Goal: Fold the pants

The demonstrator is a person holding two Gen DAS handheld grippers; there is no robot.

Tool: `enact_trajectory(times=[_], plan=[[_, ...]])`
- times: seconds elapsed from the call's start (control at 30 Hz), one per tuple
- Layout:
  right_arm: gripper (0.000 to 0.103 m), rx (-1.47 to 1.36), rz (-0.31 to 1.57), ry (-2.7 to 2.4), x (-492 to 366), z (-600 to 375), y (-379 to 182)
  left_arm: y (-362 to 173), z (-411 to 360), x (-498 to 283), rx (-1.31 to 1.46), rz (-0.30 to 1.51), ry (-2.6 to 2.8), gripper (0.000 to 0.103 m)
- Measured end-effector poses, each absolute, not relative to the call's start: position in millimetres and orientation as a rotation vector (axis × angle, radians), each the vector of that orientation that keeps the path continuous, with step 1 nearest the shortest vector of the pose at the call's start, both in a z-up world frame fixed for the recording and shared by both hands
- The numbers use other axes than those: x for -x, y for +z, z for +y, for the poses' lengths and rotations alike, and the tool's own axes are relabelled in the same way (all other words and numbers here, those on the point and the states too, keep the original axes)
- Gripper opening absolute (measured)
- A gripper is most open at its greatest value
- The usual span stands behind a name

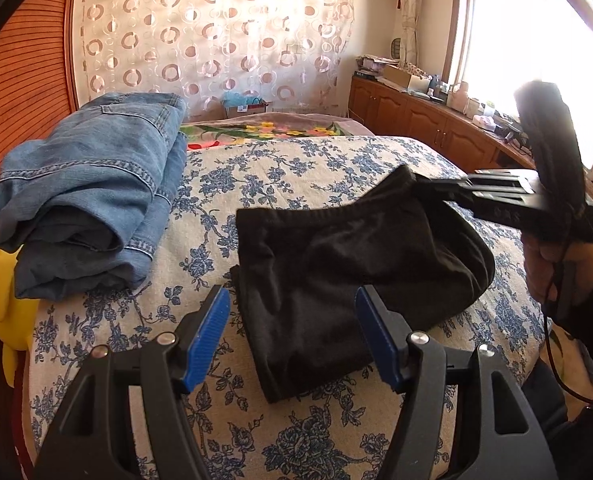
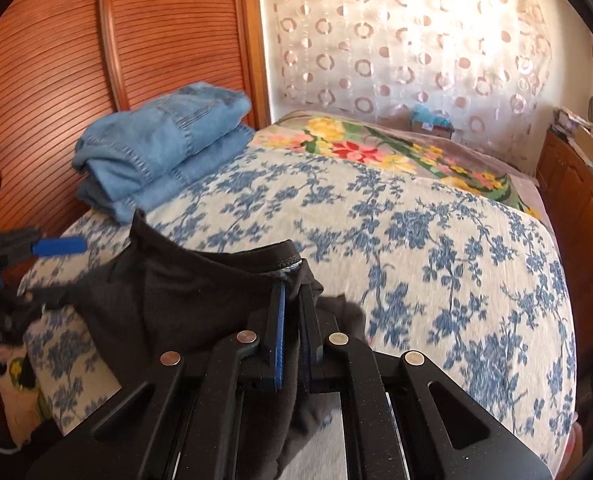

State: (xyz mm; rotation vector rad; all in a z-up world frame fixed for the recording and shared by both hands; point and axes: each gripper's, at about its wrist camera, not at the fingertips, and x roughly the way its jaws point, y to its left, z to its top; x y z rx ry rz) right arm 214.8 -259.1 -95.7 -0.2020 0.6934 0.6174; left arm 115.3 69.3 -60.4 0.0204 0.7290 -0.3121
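The black pants [image 1: 336, 272] lay partly folded on the bed [image 1: 296, 168], on its blue-and-white flowered cover, toward the near edge. One part of them was lifted clear of the cover: the right gripper [image 2: 290, 280] had its jaws pressed together on the cloth close to the waistband, with dark fabric bunched between the blue pads [image 2: 280, 320] and draped down over the black fingers. From the left wrist view, that same gripper came in from the right side, its tip buried in the raised fold of the pants, and the person's hand [image 1: 548, 264] gripped its handle below a dark sleeve.

The left gripper [image 1: 292, 312] hung just above the near end of the pants with its jaws standing well apart, the blue pads [image 1: 208, 332] on either side of the cloth and not pressing it. It held nothing.

A folded pair of blue jeans [image 1: 92, 188] sat in a stack at the far left corner of the bed, beside the slatted wooden wardrobe door [image 2: 56, 80], well apart from the black pants. Beyond the flowered cover lay a blanket with bright flowers [image 2: 376, 148], and behind it hung a sheer curtain with rings [image 1: 216, 32]. Wooden cabinets [image 1: 416, 120] ran under the bright window [image 1: 536, 60].
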Motion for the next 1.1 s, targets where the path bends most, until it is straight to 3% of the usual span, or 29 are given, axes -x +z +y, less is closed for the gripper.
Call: enact_trajectory(times=[0.07, 0.17, 0.33, 0.47, 1.1], plan=[[0.004, 0.2, 0.698, 0.597, -222.3, -256.7, -96.5, -61.5, 67.2, -117.3, -0.023, 0.733, -0.312, 0.065], [0.018, 0.203, 0.716, 0.551, -231.7, -254.7, -99.2, -62.2, 64.8, -121.8, -0.025, 0.739, -0.313, 0.065], [0.018, 0.184, 0.702, 0.555, -226.4, -261.8, -94.3, -63.1, 63.6, -133.9, -0.036, 0.749, -0.311, 0.065], [0.026, 0.186, 0.699, 0.554, -211.7, -271.1, -92.2, -67.2, 62.1, -142.4, -0.038, 0.766, -0.303, 0.065], [0.026, 0.111, 0.798, 0.609, -140.0, -308.5, -116.9, -98.0, 66.2, -143.4, -0.041, 0.823, -0.251, 0.065]])
